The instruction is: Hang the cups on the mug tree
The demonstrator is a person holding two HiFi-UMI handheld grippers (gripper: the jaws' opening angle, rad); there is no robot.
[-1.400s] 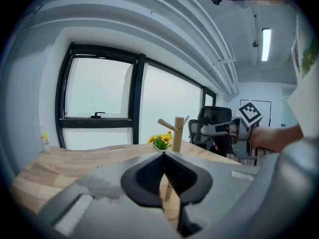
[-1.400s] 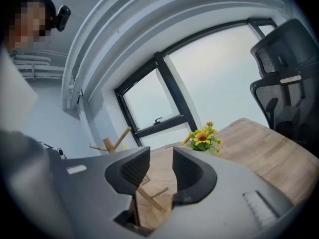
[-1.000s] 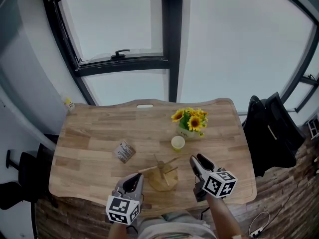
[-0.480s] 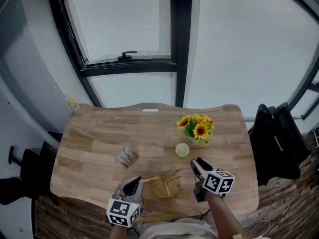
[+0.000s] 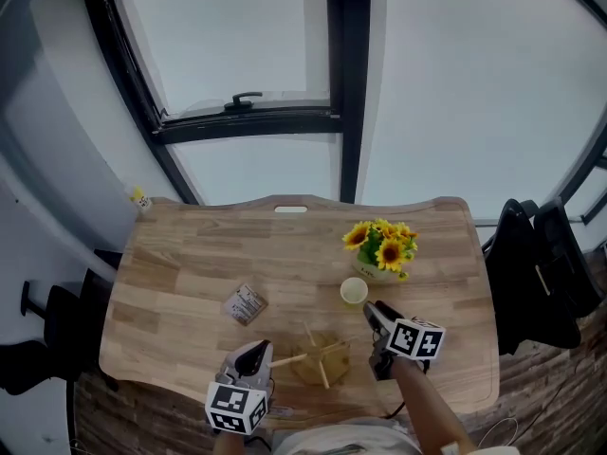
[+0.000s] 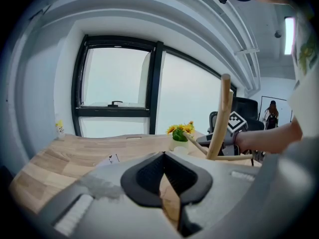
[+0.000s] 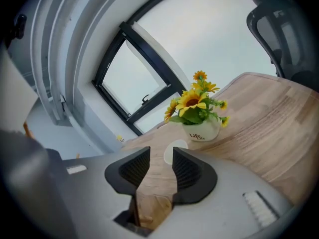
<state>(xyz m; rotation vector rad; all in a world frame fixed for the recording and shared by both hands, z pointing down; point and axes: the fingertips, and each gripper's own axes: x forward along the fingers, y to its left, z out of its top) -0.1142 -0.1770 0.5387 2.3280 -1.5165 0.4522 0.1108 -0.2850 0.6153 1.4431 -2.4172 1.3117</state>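
A wooden mug tree (image 5: 321, 356) stands near the table's front edge between my two grippers; its pole (image 6: 219, 118) rises to the right in the left gripper view. A pale yellow cup (image 5: 354, 291) stands upright behind it. A patterned cup (image 5: 245, 303) lies on its side to the left. My left gripper (image 5: 252, 353) sits left of the tree, its jaws shut with nothing in them (image 6: 162, 156). My right gripper (image 5: 375, 312) is open just in front of the pale cup (image 7: 174, 151), which shows through the gap between its jaws (image 7: 160, 156).
A white pot of sunflowers (image 5: 384, 254) stands just behind the pale cup, close to it (image 7: 199, 128). The wooden table (image 5: 190, 254) ends at a window wall behind. A black office chair (image 5: 541, 273) stands off the table's right edge. A small bottle (image 5: 140, 198) sits at the far left corner.
The head view has shifted, so the table sits lower in the picture. My right gripper has edged closer to the pale cup. The left gripper stays beside the tree.
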